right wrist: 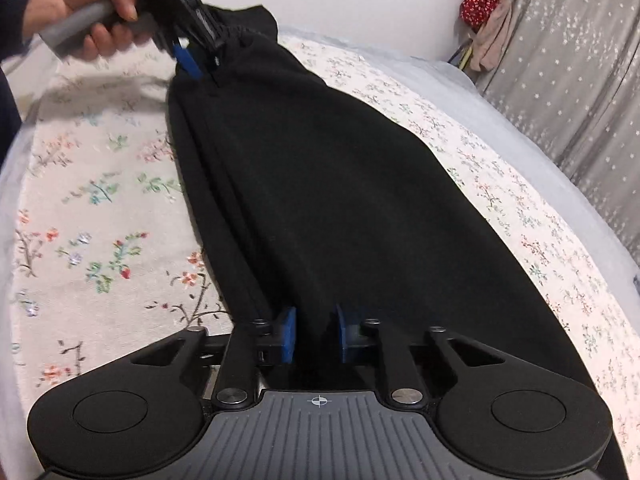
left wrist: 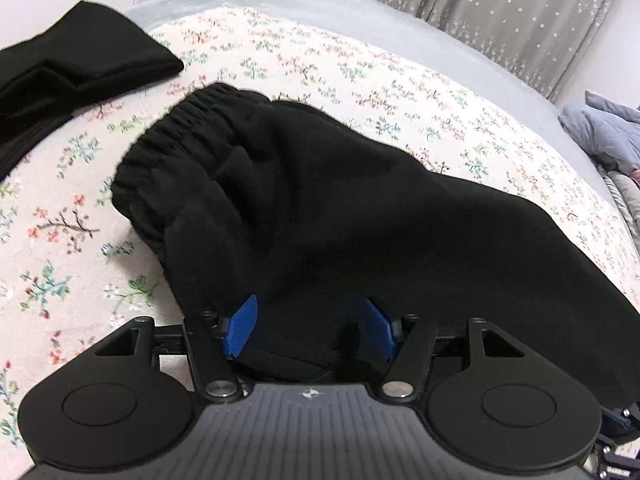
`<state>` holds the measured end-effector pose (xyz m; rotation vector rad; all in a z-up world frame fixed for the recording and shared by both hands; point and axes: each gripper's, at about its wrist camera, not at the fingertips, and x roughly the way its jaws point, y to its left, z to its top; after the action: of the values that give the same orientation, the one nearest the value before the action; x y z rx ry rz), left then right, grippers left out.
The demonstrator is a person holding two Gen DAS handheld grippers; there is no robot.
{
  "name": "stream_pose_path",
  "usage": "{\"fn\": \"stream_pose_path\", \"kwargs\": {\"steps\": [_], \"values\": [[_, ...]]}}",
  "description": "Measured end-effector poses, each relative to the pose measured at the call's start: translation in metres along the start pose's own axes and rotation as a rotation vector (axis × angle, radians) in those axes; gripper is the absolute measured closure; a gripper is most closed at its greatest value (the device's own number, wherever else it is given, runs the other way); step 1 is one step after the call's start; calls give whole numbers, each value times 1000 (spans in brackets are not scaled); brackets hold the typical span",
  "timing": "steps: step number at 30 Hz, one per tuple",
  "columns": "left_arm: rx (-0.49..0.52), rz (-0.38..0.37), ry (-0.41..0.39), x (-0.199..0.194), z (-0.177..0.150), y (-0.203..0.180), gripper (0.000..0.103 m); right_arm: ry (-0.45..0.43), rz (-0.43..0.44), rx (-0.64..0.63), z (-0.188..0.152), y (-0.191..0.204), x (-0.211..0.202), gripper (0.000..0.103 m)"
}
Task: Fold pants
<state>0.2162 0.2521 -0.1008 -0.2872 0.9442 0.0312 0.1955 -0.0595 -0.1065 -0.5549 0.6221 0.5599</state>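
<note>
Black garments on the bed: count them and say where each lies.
2. The black pants stretch between both grippers mid-bed; a folded black garment lies at the far left. Others may be hidden.

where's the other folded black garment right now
The folded black garment lies at the upper left of the left wrist view, on the floral bedspread, just beyond the elastic waistband of the black fleece pants.

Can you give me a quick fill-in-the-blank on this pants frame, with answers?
1. The pants held by both grippers are ____ in colour.
2. The left gripper grips the pants near the elastic ____ end.
3. The pants hang over a bedspread with a ____ print.
4. The pads on the right gripper are ____ in colour.

Answers: black; waistband; floral; blue
</note>
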Motion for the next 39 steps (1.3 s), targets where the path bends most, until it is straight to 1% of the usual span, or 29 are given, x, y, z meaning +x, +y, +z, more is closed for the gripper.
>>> {"fn": "stream_pose_path", "kwargs": {"steps": [3, 4, 5, 6, 7, 8, 9, 12, 14, 16, 17, 19, 22, 23, 25, 26, 27, 28, 29, 31, 32, 34, 36, 39], "values": [[-23, -19, 13, 0, -2, 7, 40, 2, -32, -65, 0, 15, 7, 86], [-34, -23, 16, -1, -1, 9, 40, 3, -29, -76, 1, 17, 8, 88], [-52, -23, 16, -2, -1, 12, 41, 7, -19, -75, 3, 17, 8, 95], [-70, -21, 14, -3, -1, 16, 44, 3, -3, -69, 6, 16, 3, 99], [-87, -17, 14, -4, -1, 20, 46, -7, 8, -63, 8, 13, -1, 100], [-106, -17, 15, -4, -1, 24, 52, -17, 16, -58, 9, 11, -6, 100], [-123, -24, 18, -5, -1, 28, 54, -28, 29, -54, 10, 8, -12, 100], [-136, -43, 26, -6, -2, 34, 55, -36, 60, -63, 9, 9, -22, 100], [-124, -37, 26, -6, -4, 32, 55, 6, 62, -82, 3, 16, -11, 100], [-108, -24, 21, -6, -4, 28, 55, 35, 28, -124, -2, 27, 3, 100], [-92, -16, 20, -6, -4, 24, 54, 39, 20, -123, -2, 28, 5, 99], [-59, -1, 11, -8, -4, 17, 50, 47, 36, -99, 2, 23, 6, 97], [-31, 12, -31, -16, -3, 5, 45, 41, 66, -55, 3, 15, 6, 95], [-18, 9, -50, -19, -2, -1, 44, 39, 74, -41, 4, 12, 5, 92], [10, -18, -91, -29, -1, -15, 44, 6, 111, 7, 9, 3, 0, 78], [24, -35, -110, -32, -1, -23, 43, -28, 130, 43, 9, -4, -8, 63], [35, -55, -126, -34, -1, -30, 39, -67, 140, 91, 11, -14, -16, 44], [41, -78, -132, -33, -1, -38, 38, -104, 142, 148, 13, -25, -21, 36], [49, -98, -119, -28, -2, -46, 37, -133, 142, 210, 14, -38, -25, 29], [69, -119, -76, -12, -4, -59, 37, -160, 137, 329, 14, -63, -25, 29], [83, -109, -56, -3, -5, -65, 37, -161, 126, 380, 13, -74, -23, 29], [127, -70, -15, 13, -8, -76, 38, -152, 100, 469, 8, -95, -15, 29], [193, -16, 27, 28, -10, -87, 38, -146, 88, 540, 6, -112, -6, 29], [255, 21, 36, 34, -11, -98, 37, -145, 107, 619, 6, -136, 5, 29]]}}
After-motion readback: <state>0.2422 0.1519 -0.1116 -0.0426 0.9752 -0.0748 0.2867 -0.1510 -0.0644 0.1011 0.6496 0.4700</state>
